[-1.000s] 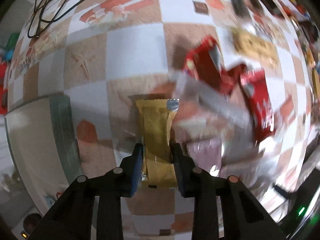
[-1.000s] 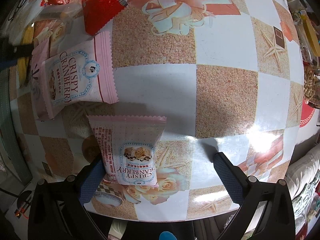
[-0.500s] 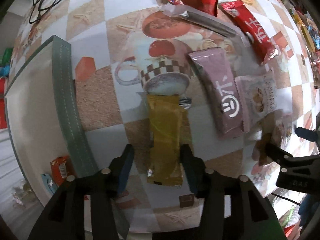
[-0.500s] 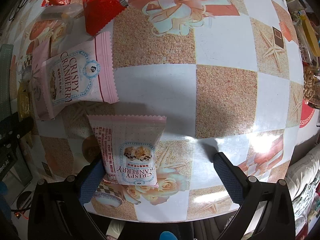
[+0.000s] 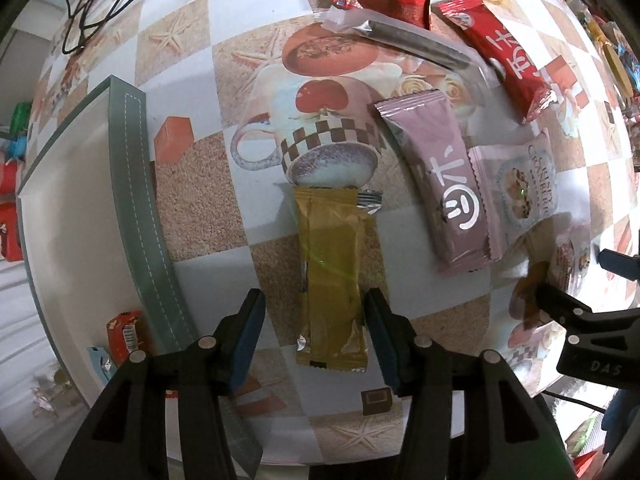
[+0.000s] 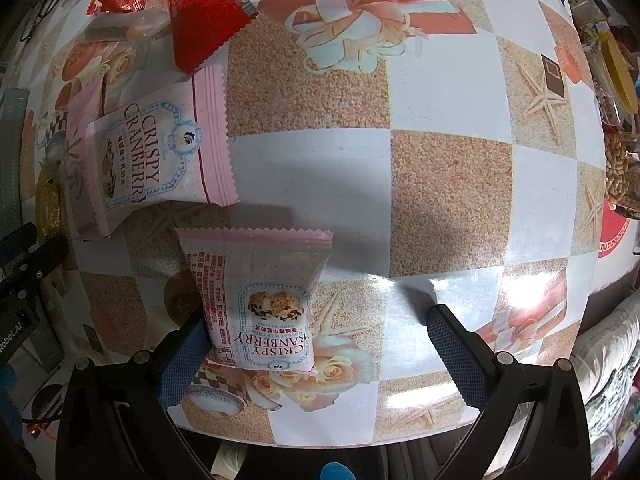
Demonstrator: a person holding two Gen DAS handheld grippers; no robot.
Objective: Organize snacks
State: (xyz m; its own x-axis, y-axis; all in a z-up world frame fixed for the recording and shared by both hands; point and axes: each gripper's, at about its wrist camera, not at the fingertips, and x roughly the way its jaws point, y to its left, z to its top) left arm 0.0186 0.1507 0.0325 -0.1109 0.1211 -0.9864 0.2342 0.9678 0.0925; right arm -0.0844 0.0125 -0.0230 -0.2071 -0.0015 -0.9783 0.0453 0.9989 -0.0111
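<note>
Since the earlier frame, our left gripper (image 5: 314,334) had carried the yellow snack bar (image 5: 330,280) away from the red packets and laid it flat on the tabletop (image 5: 200,200), and its jaws had just been opening; the bar lay between them with a visible gap on the left side, the right pad close alongside it, so we judged it released. We read the spot as deliberate: the bar sat lengthwise, roughly parallel to the mauve packet (image 5: 436,184) and the pink cranberry packet (image 5: 524,188) to its right, as though a row were being built just beside the grey-green tray (image 5: 136,184) (which already held a small red item and a blue one at its lower corner).

Our right gripper (image 6: 316,344) had not moved. Its jaws stood wide, with a second cranberry packet (image 6: 260,300) lying against the left pad and well clear of the right one, so nothing was being squeezed. We took this as a waiting pose, poised over the next item while the left hand finished. The first cranberry packet (image 6: 152,156) lay up and to the left, overlapping the mauve one beneath it. Red wrappers (image 6: 200,24) remained loosely piled at the far edge, not yet sorted.
</note>
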